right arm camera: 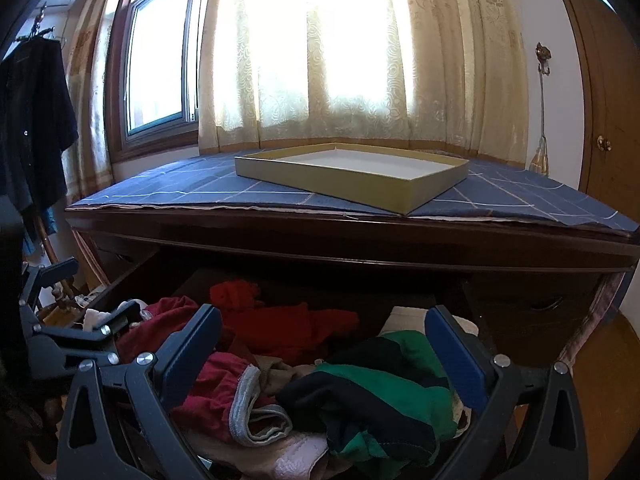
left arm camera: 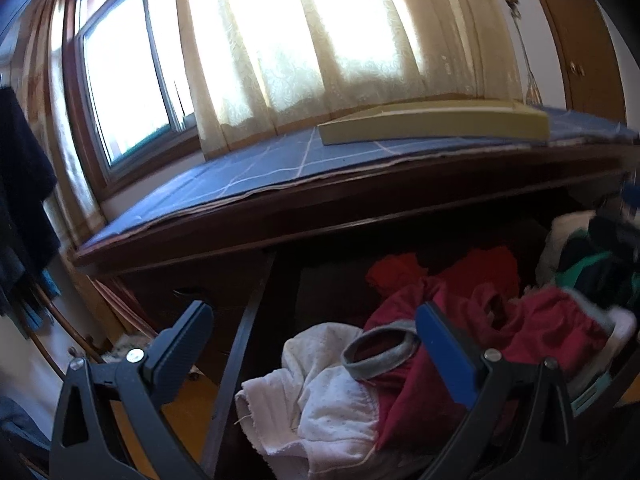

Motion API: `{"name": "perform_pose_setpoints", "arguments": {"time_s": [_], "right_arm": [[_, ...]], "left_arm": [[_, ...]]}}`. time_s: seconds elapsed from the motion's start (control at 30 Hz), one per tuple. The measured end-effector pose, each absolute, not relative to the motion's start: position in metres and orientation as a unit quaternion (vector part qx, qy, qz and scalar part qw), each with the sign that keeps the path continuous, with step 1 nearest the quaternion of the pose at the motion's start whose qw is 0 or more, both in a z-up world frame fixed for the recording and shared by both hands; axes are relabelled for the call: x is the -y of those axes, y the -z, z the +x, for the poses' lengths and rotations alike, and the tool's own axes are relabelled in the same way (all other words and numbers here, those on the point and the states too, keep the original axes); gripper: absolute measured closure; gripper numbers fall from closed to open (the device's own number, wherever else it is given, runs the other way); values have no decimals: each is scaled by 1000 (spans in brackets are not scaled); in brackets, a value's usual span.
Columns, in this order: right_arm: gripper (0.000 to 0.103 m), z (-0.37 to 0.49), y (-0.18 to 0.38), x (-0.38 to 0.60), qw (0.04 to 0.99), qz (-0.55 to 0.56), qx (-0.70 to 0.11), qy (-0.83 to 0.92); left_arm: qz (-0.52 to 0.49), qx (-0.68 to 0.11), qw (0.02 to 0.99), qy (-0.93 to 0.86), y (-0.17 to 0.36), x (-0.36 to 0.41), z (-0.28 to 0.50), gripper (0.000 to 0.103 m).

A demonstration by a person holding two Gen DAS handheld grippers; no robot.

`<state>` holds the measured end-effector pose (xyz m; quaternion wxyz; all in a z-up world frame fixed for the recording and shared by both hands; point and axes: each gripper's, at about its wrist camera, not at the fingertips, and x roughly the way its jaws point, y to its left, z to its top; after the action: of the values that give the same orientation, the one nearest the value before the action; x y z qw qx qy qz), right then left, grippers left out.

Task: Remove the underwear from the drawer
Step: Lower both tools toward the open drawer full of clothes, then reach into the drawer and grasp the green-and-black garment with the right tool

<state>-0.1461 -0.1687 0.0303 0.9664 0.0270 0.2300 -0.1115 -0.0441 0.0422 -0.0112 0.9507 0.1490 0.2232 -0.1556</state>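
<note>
tools open | left tool (left arm camera: pixel 316 320) and right tool (right arm camera: pixel 324 324) above drawer (right arm camera: pixel 132 280) underwear (right arm camera: pixel 380 392)

Both wrist views close above drawer (right arm camera: pixel 120 276)

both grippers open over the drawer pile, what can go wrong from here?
1. Garments overlap: the right gripper over the green-and-black underwear could also drag the red pair along.
2. The left gripper straddles the drawer's side wall; closing could pinch wood instead of the white garment.
</note>
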Motion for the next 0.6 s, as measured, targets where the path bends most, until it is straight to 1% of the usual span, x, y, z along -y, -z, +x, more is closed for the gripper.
{"name": "perform_pose_setpoints", "arguments": {"time_s": [0.1,0.3,0.47,0.6], "right_arm": [[1,-145,-30,165,966,16,-231,114],[1,-146,-30,168,966,23,-232,109],[1,-158,-35,192,967,93,-210,109],[1,-172,-32,218,953,169,-219,121]], "left_arm": [[133,-245,947,160,14,-42,-39,0],[139,-242,949,149,16,-38,-42,0],[137,-241,949,150,15,-40,-42,0],[133,-243,949,152,15,-42,-41,0]]}}
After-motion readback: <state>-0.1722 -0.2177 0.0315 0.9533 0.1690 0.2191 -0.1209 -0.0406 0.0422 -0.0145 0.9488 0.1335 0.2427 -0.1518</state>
